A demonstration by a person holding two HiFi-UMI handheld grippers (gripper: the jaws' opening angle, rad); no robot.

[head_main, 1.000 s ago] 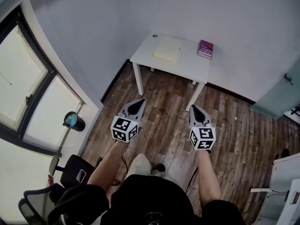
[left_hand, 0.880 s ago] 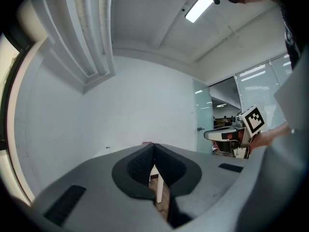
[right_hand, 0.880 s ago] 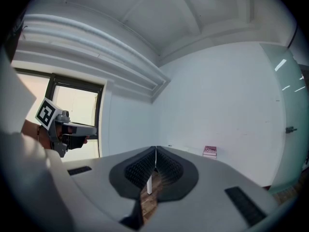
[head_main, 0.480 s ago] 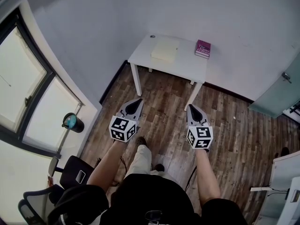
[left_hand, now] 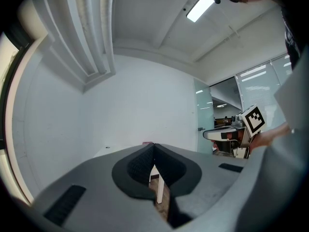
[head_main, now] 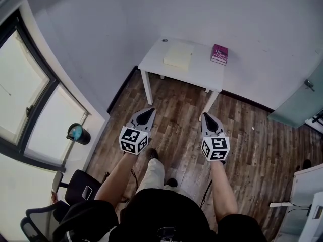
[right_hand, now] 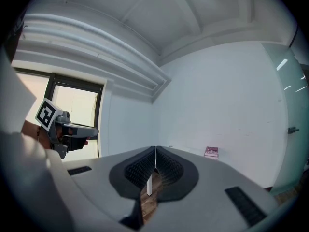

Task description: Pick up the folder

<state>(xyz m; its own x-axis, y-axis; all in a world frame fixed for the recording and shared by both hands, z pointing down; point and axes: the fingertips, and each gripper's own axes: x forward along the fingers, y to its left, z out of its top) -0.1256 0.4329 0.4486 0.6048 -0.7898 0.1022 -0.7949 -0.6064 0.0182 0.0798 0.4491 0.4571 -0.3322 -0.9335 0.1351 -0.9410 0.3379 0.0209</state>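
Approach phase, and nothing is in hand yet. The pale yellow flat folder (head_main: pixel 177 56) lies flat on the white rectangular surface (head_main: pixel 202 73), towards its left end. A small magenta book (head_main: pixel 219 54) sits well apart from it at the right end, close to the grey wall (head_main: pixel 101 34).

The person stands out on the brown wood-plank floor (head_main: pixel 252 135), well short of the surface, with both tools held out in front and pointing roughly level towards it. The left gripper (head_main: pixel 148 111) has its fingers (left_hand: pixel 140 166) pressed together with nothing between them, only a table leg and floor showing past the tips. The right gripper (head_main: pixel 207 116) is the same: ribbed fingers (right_hand: pixel 166 167) closed tip to tip, empty, with the book visible beyond them on the far edge of the surface.

So the step, as I read it, is closing the gap to the folder. The next move calls for stepping in until one gripper is over the surface, then spreading that gripper's fingers. The folder looks thin and lies flush, so one finger probably has to work under an edge, or the folder has to be slid to the rim first. Keep clear of the book.
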